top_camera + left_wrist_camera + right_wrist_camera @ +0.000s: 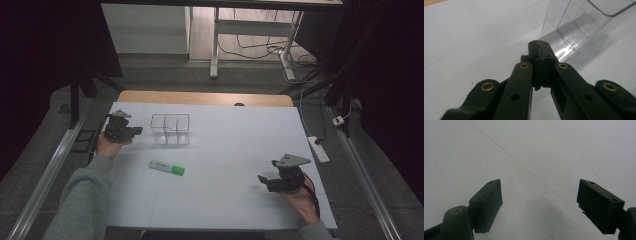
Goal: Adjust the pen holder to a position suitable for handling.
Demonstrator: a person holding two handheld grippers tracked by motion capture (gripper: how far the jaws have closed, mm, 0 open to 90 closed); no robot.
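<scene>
Green highlighter pen lies between our closed left gripper and wide-spread right gripper; we should straddle its barrel squarely.

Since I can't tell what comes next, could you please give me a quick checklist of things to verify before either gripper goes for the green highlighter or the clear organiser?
1. Right gripper open and empty: ok, jaws wide apart over bare table.
2. Left gripper ready to grasp: not ok, jaws pressed shut on nothing.
3. Green highlighter free to pick: ok, lying flat, apart from both grippers.
4. Clear organiser upright and empty: ok, compartments look bare.
5. Left gripper clear of the organiser: cannot tell, tips are very near its wall.
6. White table unobstructed between highlighter and organiser: ok.
</scene>
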